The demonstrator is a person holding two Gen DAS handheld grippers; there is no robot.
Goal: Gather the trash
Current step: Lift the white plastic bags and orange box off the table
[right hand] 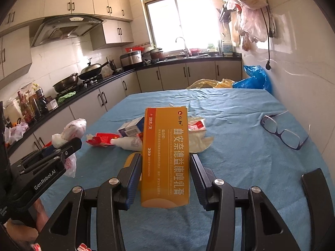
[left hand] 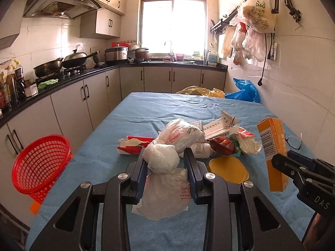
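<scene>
Gripping knotted bag (left hand: 162,161), orange carton (right hand: 165,156), both lifted

Table cover (left hand: 129,113): matt blue cloth, slightly fuzzy and wrinkled; red basket (left hand: 39,165) at 9 o'clock of it is glossy moulded plastic mesh. Left gripper (left hand: 166,163): matt black plastic arms with bright metal pivot pins, holding a thin, crinkly, translucent white plastic bag (left hand: 162,179); right gripper (right hand: 166,168), same build, holds a smooth orange cardboard box (right hand: 165,156) with a semi-gloss print. Yellow lid (left hand: 228,169) at 3 o'clock of the bag looks like smooth plastic, the glasses (right hand: 281,131) at 2 o'clock of the box have a glossy dark frame.
</scene>
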